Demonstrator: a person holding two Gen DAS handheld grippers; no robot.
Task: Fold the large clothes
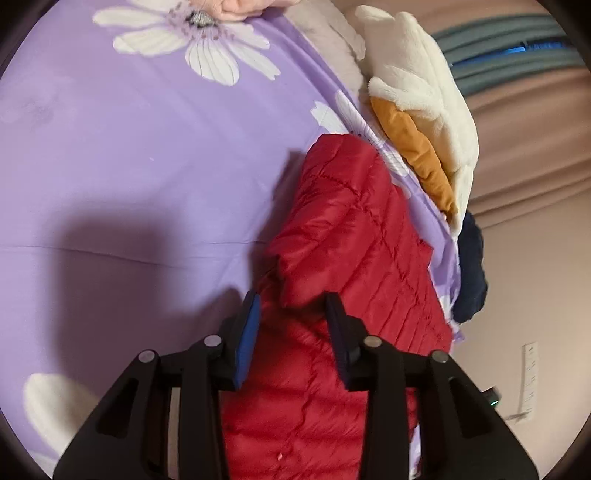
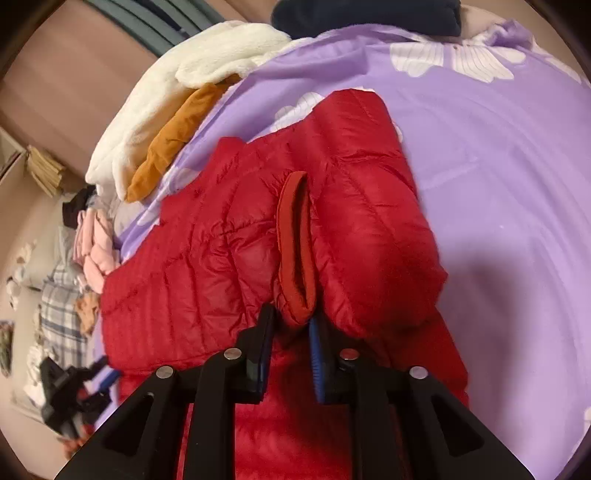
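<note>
The right gripper [image 2: 291, 317] had its black fingers with blue pads clamped on the knitted red cuff [image 2: 295, 240] of a sleeve belonging to the quilted red puffer jacket [image 2: 207, 273], the cuff standing up out of the narrow gap between the pads. The left gripper [image 1: 291, 306] stood over another part of the same jacket [image 1: 347, 236]; a fold of red fabric lay between its fingers, which were partly apart, and whether the pads pressed it could not be told. The jacket lay spread on the purple bed sheet printed with white flowers [image 1: 129, 155], close to one edge of the bed. Farther along that edge sat a fluffy cream fleece garment [image 1: 421, 85] with a mustard-orange cloth [image 1: 417, 151] tucked under it, and a dark navy garment [image 1: 471, 266] hung at the edge. At the far edge, part of a hand [image 1: 236, 9] touched the sheet
</note>
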